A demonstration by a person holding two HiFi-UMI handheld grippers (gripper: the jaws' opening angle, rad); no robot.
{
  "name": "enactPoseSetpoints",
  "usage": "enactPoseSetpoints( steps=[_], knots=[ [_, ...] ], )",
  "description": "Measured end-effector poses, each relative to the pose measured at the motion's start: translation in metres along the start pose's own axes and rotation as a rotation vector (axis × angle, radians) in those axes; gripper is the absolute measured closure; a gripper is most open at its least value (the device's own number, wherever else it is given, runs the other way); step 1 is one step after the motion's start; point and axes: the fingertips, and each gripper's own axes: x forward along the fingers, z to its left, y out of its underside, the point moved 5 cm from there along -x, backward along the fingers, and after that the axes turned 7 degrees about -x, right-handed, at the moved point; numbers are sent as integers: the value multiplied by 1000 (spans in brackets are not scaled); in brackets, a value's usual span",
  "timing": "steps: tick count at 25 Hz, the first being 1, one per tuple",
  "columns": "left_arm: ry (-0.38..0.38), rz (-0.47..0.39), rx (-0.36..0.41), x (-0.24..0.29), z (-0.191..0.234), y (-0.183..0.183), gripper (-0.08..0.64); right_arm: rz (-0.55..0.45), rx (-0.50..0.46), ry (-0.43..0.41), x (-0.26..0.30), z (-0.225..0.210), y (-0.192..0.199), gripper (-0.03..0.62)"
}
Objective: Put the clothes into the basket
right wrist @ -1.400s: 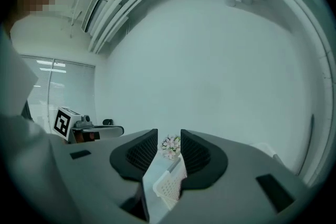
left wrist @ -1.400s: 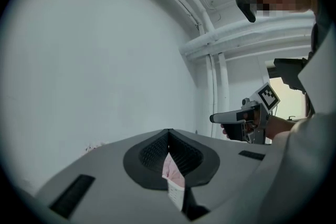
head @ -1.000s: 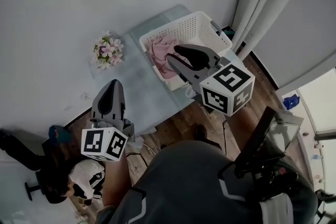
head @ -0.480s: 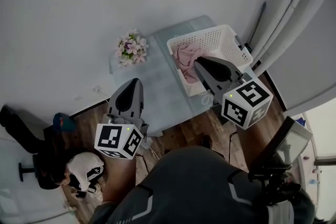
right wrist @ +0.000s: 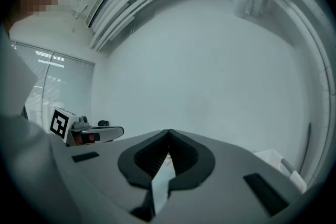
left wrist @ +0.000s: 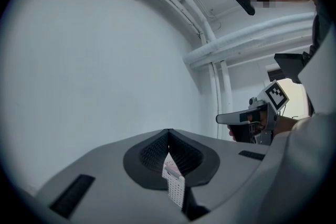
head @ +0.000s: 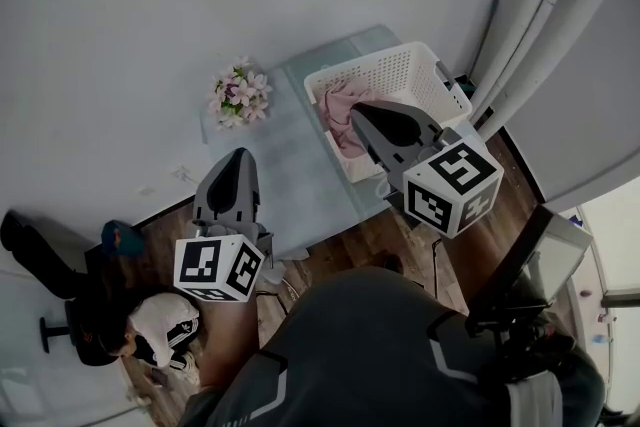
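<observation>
Tongs point level in both hands, side by side and well apart, toward a plain pale wall (head: 150, 15). The left tongs (left wrist: 168, 131) are pressed together at the tips with nothing between them, and in the head view they hang over the near left edge of the counter (head: 290, 165). The right tongs (right wrist: 168, 132) have just been closing and now sit fully together, also empty. In the head view they hover over the near side of the basket (head: 400, 55).

There are two tongs, one white perforated basket, one pink garment (head: 338, 100) and one bunch of pink and white flowers (head: 238, 95). The garment lies inside the basket, bunched at its left end. The basket stands on the right end of the counter, and the flowers are at the far left corner, apart from the basket.

The counter is a pale, greyish rectangle set against the wall. The floor (head: 340, 240) is dark wood planks. White pipes (head: 540, 5) run up the corner just right of the basket.
</observation>
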Motion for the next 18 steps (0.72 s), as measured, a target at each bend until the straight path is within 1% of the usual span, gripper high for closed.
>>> enactPoseSetpoints(
  steps=[4, 10, 14, 18],
  knots=[
    [-25, 12, 21, 7, -1, 0, 551, -5, -2, -1, 1, -7, -3, 577],
    [-35, 14, -13, 12, -1, 3, 551, 0, -3, -2, 0, -13, 1, 577],
    [-23, 13, -18, 15, -3, 2, 551, 8, 4, 12, 0, -16, 3, 577],
    [-32, -9, -16, 16, 1, -2, 551, 9, -2, 10, 8, -17, 2, 577]
  ],
)
